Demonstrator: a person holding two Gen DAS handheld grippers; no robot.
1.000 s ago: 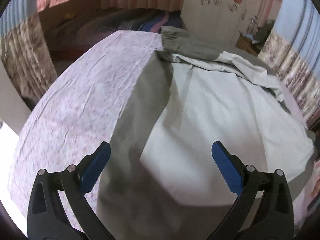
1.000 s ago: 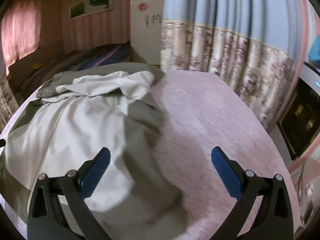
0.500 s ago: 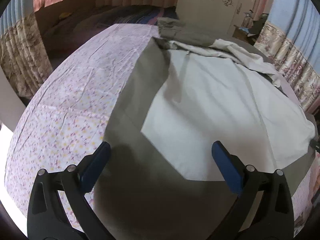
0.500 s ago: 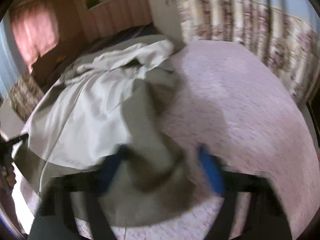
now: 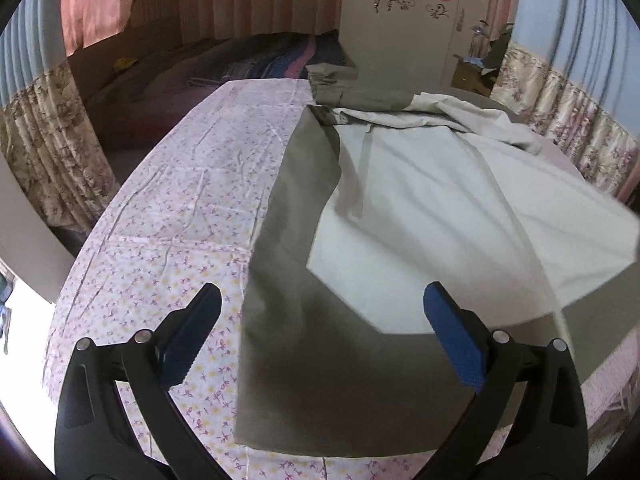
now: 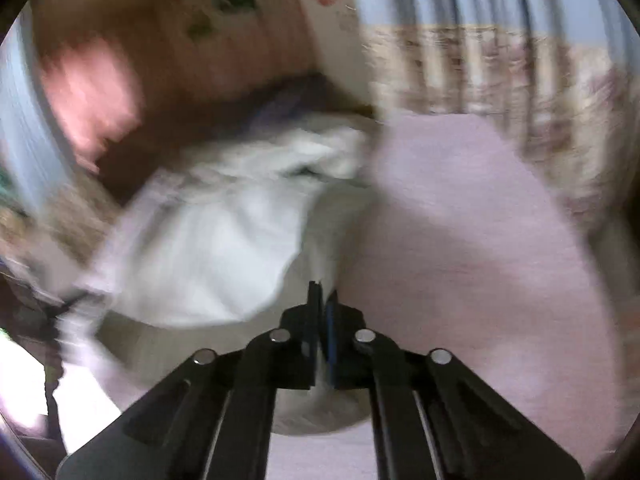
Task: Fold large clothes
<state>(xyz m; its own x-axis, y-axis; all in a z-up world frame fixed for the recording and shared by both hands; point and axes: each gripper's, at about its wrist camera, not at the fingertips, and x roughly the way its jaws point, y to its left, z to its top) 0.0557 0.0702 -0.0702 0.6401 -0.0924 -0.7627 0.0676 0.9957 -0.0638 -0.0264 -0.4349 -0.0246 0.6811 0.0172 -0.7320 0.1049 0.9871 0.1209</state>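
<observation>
A bedroom, and a bed under a floral sheet (image 5: 168, 208) fills the middle, patterned curtains (image 5: 44, 152) hanging at the sides and a pale wardrobe door (image 5: 404, 28) with red stickers behind. Spread across the sheet is the big garment (image 5: 420, 216), olive-grey outside with a paler lining turned up, its bunched collar end lying up near a dark striped blanket (image 5: 264, 60) at the head. The left gripper (image 5: 324, 336) hangs above the near olive corner, blue pads wide apart, nothing between them. Over to the right wrist view, badly smeared: the right gripper (image 6: 322, 300) has its pads pressed together at the garment's (image 6: 224, 232) edge, cloth looking pinched between the tips, though the blur makes the hold hard to confirm. Bare pink sheet (image 6: 480, 240) lies to its right
</observation>
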